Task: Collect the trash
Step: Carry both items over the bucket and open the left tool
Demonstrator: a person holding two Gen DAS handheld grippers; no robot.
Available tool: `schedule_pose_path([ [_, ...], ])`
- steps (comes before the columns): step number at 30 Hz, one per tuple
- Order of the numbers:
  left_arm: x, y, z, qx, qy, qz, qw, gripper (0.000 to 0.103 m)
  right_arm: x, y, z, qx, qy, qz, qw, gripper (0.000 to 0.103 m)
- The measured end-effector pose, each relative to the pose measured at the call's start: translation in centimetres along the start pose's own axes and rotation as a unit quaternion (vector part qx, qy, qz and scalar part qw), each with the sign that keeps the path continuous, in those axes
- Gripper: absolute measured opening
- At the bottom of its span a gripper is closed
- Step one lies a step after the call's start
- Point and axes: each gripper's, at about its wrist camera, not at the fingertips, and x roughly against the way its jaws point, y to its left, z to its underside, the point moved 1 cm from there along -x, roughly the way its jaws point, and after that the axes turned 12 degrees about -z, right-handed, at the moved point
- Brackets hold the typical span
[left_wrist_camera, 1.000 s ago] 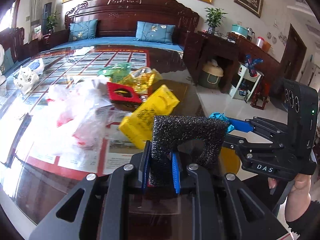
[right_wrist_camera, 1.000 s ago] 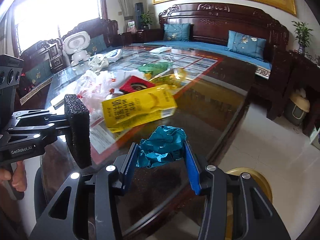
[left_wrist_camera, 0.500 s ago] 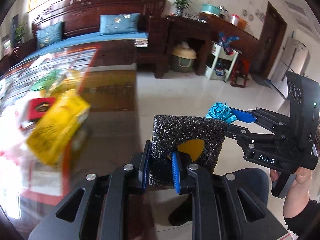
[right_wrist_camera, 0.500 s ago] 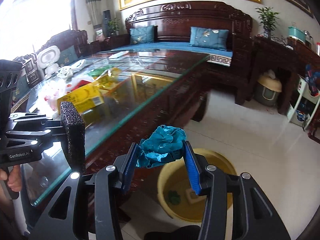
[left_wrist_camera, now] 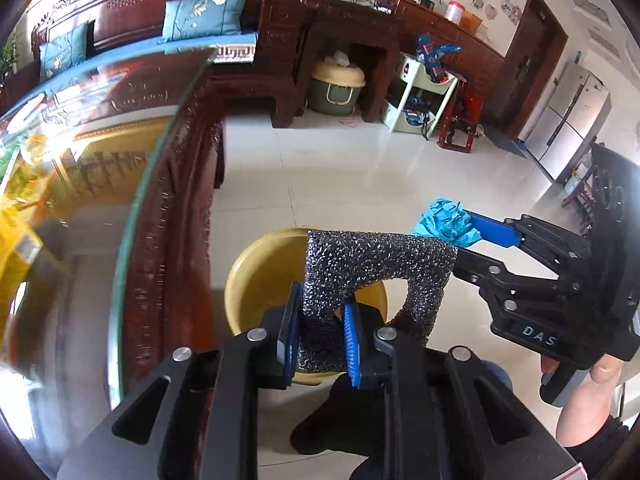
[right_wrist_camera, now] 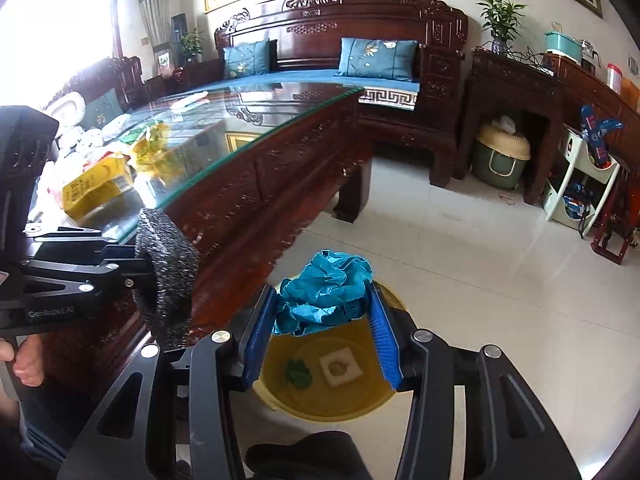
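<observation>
From the left wrist view, our left claw point(left_wrist_camera: 320, 336) is clenched on a piece of black foam point(left_wrist_camera: 372, 272), the blue pads pressing its lower leg while the rest of the foam rises above the fingers. Directly beyond the foam sits a yellow bin point(left_wrist_camera: 256, 276) on the tiled floor point(left_wrist_camera: 340, 184), just beside the long edge of the glass-topped counter point(left_wrist_camera: 132, 216). To the right, our right claw point(left_wrist_camera: 460, 226) reaches in from the side, grasping a crumpled blue paper ball point(left_wrist_camera: 444, 222); that ball hangs just past the bin's far rim, above the floor. A yellow packet point(left_wrist_camera: 16, 216) lies blurred on the counter at the far left.

From the right wrist view, our right claw point(right_wrist_camera: 326, 320) holds the blue paper ball point(right_wrist_camera: 324, 294) squeezed between its two blue pads, right over the yellow bin point(right_wrist_camera: 280, 392). Inside the bin we see a small green scrap point(right_wrist_camera: 298, 372) and a pale square piece point(right_wrist_camera: 342, 368) lying on the bottom, side by side. At the left, our left claw point(right_wrist_camera: 140, 260) grips the black foam point(right_wrist_camera: 166, 276) in the air, off the counter's point(right_wrist_camera: 240, 148) near edge. Farther back on the counter lie a yellow packet point(right_wrist_camera: 96, 186) and other wrappers point(right_wrist_camera: 148, 142), near its left end.
</observation>
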Motion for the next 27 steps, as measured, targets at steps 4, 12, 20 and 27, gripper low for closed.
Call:
schedule_pose_path([
  [4,-2.6,-1.0,-0.4,0.005,0.020,0.003,0.9998,0.020,-0.2,-1.6,0.6,-0.012,0.008,0.000,1.000,0.045],
  [12,-9.7,-2.2,-1.3,0.025,0.086,0.030,0.9956,0.020,-1.7,-5.1,1.7,-0.042,0.031,0.004,0.999,0.045],
  [20,-15.3,-2.8,-1.9,0.045,0.126,0.043,0.9901,0.032,-3.0,-7.5,2.5,-0.062,0.049,0.010,0.997,0.045],
  [27,-15.5,-2.8,-2.2,0.041,0.111,0.014,0.9929,0.060,-4.1,-7.6,2.7,-0.065,0.058,0.004,0.996,0.045],
])
